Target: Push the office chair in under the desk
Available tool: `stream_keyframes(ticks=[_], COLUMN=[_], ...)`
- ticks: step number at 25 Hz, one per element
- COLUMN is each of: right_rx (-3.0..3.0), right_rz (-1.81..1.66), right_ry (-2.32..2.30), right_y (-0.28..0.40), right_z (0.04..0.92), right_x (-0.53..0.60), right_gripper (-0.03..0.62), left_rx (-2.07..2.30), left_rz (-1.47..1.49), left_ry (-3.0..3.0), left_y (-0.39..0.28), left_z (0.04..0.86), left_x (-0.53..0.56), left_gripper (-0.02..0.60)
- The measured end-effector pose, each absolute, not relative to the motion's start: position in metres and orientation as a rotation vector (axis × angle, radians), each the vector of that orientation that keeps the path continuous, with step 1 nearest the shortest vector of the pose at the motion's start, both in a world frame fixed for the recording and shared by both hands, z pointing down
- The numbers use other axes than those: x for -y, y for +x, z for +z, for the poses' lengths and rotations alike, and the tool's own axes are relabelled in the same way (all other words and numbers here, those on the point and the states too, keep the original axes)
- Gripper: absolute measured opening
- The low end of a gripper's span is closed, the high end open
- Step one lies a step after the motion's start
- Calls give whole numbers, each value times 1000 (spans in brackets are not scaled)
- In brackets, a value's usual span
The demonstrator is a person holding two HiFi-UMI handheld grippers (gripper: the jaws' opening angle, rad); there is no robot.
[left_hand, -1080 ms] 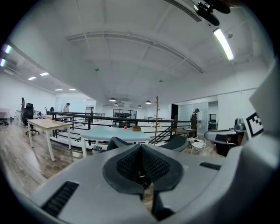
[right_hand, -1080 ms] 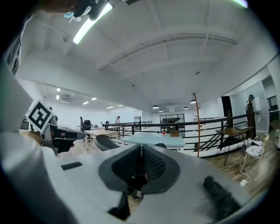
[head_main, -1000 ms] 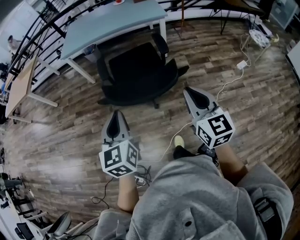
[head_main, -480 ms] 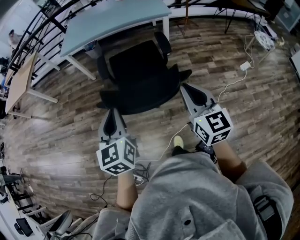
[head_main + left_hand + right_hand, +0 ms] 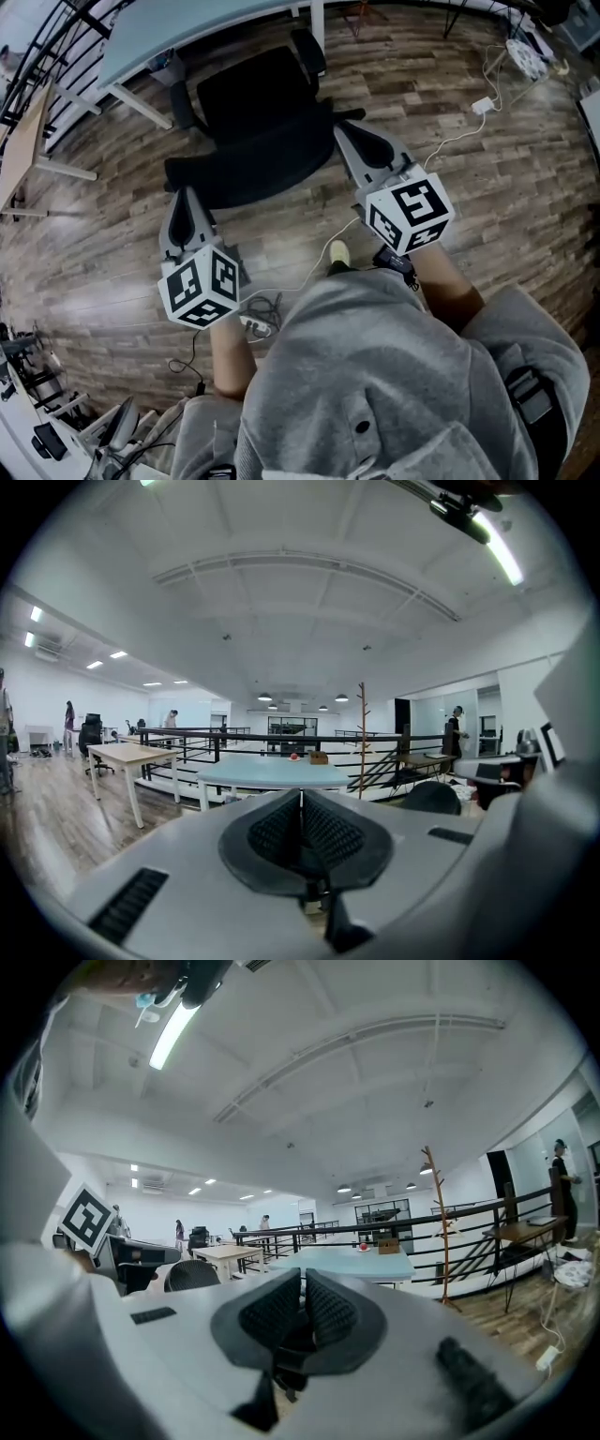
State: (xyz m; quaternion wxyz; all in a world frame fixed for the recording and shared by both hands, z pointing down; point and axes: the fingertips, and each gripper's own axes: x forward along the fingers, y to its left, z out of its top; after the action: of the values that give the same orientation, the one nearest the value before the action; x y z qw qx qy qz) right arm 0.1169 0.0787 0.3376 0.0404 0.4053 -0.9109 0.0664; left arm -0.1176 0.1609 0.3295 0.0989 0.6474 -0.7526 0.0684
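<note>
Wood-plank flooring [image 5: 525,187] fills the head view. At the upper middle stands 1 black office chair [image 5: 262,122]. Its backrest faces the person and its far side is close to the near edge of 1 pale blue desk [image 5: 178,37] along the top of the frame. The seat is still out on the open floor in front of the desk. One white desk leg [image 5: 319,23] stands just beside the chair's right armrest.

There are 2 grippers, each with 1 marker cube. The left gripper [image 5: 181,195] is at the lower left of the chair, its tip just below the left end of the backrest. The right gripper [image 5: 343,131] has its tip at the right end of the backrest. Whether either one touches the chair I cannot tell. In its own view each gripper's ribbed pads are closed to a thin slit with nothing between them.

At the upper right, 1 white cable [image 5: 441,159] runs from an adapter [image 5: 483,105] across the floor towards the person's shoe [image 5: 337,253], and a dark tangle of cable [image 5: 272,309] lies beside the left forearm. 1 wooden table [image 5: 23,141] stands at the left edge.

In the left gripper view the desk carries 1 small red object [image 5: 294,757] and 1 brown box [image 5: 319,757]. A black railing [image 5: 187,733] runs behind it, and 1 bare wooden coat stand [image 5: 361,733] rises to the right.
</note>
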Motion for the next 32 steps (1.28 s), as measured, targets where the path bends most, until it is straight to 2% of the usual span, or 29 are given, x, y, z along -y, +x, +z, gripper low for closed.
stream_keyframes(ticks=[11, 21, 22, 24, 25, 28, 32], right_rx=[2815, 2753, 2743, 2726, 2720, 2697, 2665], right_rz=[270, 286, 287, 284, 280, 257, 273], right_ry=[1241, 1296, 1308, 1337, 1347, 1366, 1405], right_y=[112, 89, 88, 86, 85, 79, 76], right_z=[346, 349, 349, 350, 351, 352, 360], right_x=[-59, -57, -56, -52, -50, -43, -34], right_gripper=[32, 32, 34, 38, 46, 107, 109], left_rx=[2268, 2237, 2227, 2197, 2185, 2179, 2186], left_rz=[216, 193, 193, 190, 190, 218, 252], left_ry=[1879, 1883, 1886, 1896, 1899, 1899, 1890], left_y=[-121, -151, -153, -157, -159, -165, -167], left_z=[332, 335, 336, 339, 341, 344, 352], left_x=[-152, -147, -144, -137, -133, -124, -114], left_gripper=[19, 21, 34, 124, 148, 153, 152])
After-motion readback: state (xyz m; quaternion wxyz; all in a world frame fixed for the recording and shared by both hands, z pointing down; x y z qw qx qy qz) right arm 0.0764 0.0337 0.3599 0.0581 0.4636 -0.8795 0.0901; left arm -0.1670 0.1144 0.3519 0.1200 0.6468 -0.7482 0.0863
